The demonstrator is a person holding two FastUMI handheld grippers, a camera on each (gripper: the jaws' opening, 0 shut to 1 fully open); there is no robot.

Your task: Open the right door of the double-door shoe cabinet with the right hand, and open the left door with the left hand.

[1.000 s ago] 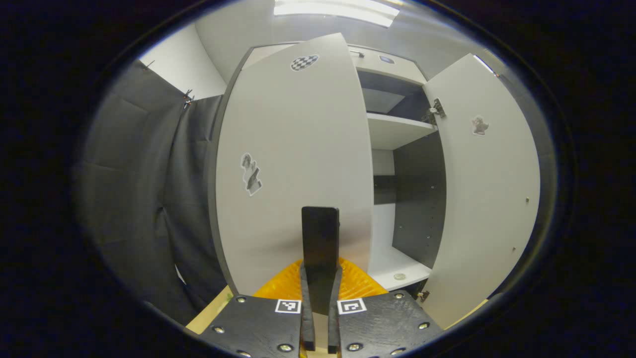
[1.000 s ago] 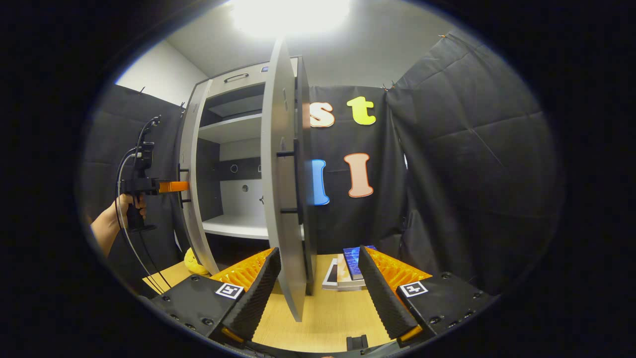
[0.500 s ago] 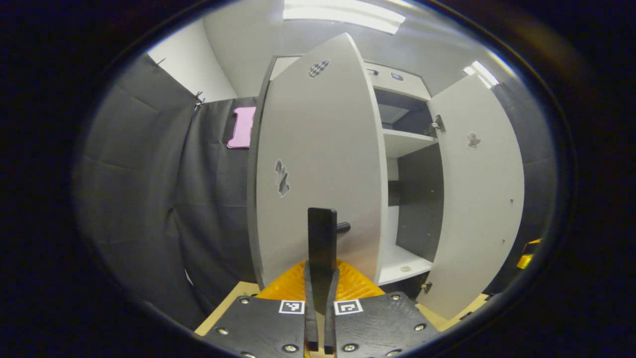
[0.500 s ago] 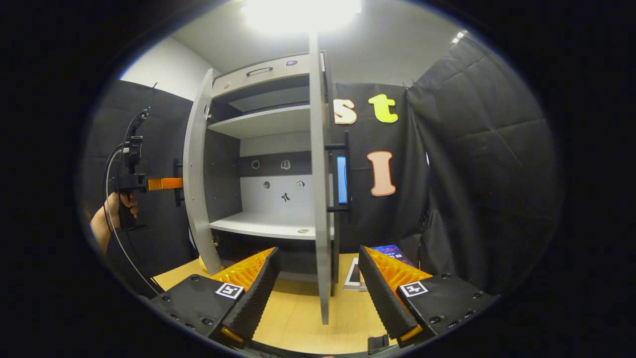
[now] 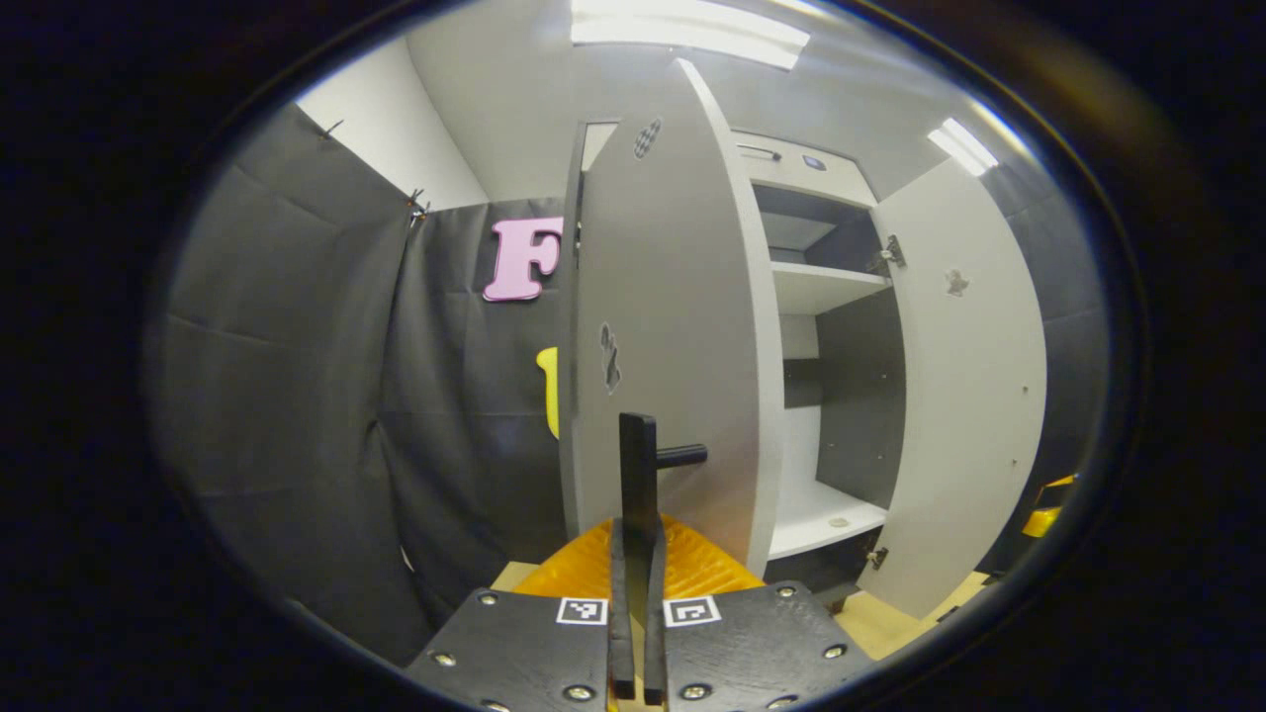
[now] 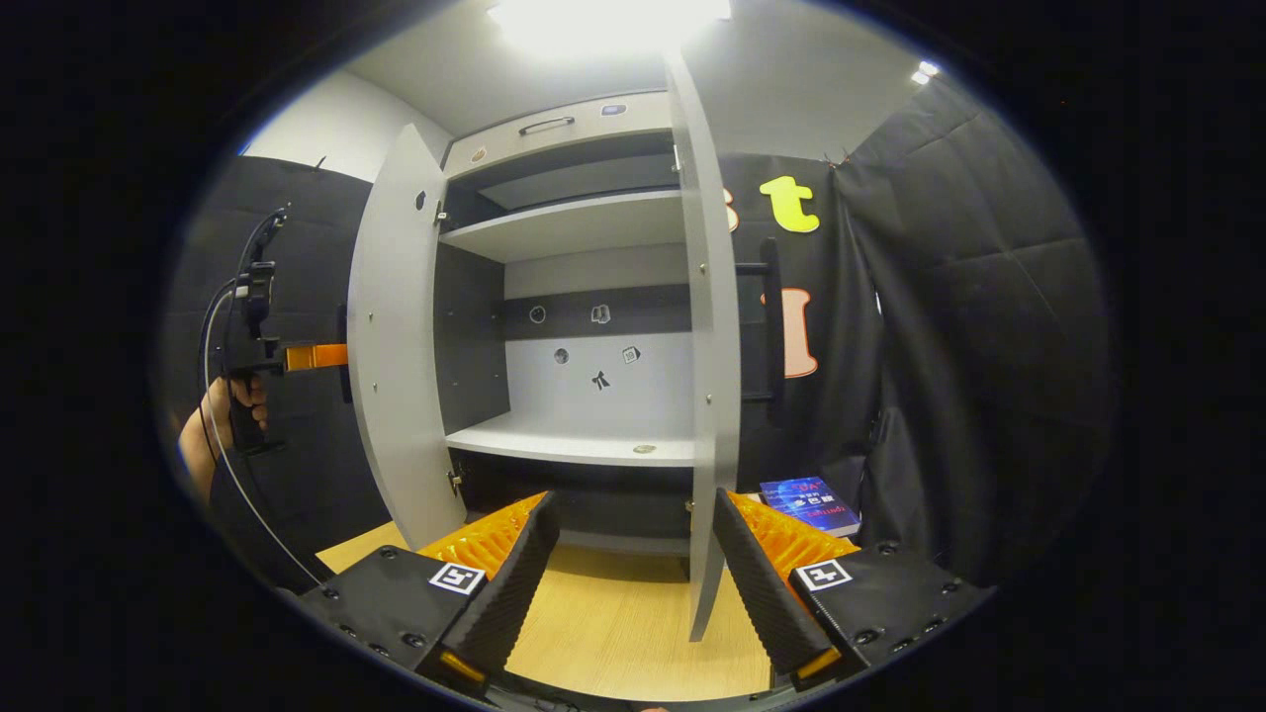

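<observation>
The grey double-door shoe cabinet (image 6: 584,129) stands with both doors swung out. My left gripper (image 5: 634,534) is shut on the black bar handle (image 5: 638,460) of the left door (image 5: 673,326), which I see from its outer face. In the right gripper view the same gripper (image 6: 312,356) sits behind the left door (image 6: 396,346), with a hand (image 6: 223,415) holding it. My right gripper (image 6: 635,504) is open and holds nothing. The right door (image 6: 704,396) stands edge-on just beyond its fingers, untouched, with its handle (image 6: 771,326) on the far side. That door's inner face (image 5: 974,396) shows in the left gripper view.
Inside are a lower shelf (image 6: 574,445) and an upper shelf (image 6: 564,222). The cabinet stands on a wooden table (image 6: 613,633). A blue book (image 6: 811,499) lies to the right of the right door. Black cloth walls (image 6: 969,346) close in both sides.
The left door has swung further outward with my left gripper on its handle. The right door now stands wider, and my right gripper has drawn back from it, staying open.
</observation>
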